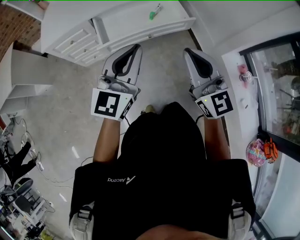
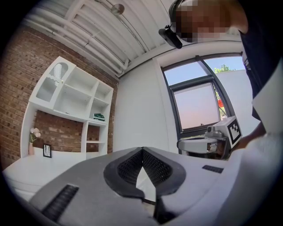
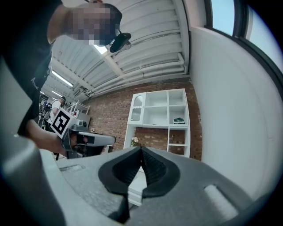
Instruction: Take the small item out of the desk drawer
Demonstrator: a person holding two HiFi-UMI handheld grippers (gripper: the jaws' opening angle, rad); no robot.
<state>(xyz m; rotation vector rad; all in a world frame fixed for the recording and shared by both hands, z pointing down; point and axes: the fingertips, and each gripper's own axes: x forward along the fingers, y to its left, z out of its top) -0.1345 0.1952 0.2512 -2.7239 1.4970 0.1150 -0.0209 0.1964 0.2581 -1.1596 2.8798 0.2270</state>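
A grey concrete floor (image 1: 70, 103) runs up to a white table (image 1: 140, 23) whose drawers (image 1: 75, 40) all sit flush. The small item does not show; only a green thing (image 1: 154, 13) lies on the tabletop. Behind stands a brick wall (image 2: 17, 88) with a white shelf unit (image 2: 70, 101), next to a dark-framed window (image 2: 199, 106) under a white beamed ceiling. The person's black shirt (image 1: 159, 154) reads "Ascend" (image 1: 121, 179). The left gripper (image 1: 136, 47) and right gripper (image 1: 186, 49) are held side by side over the floor, short of the table. Each has its jaws pressed together with nothing between them, and each carries a black-and-white square marker.
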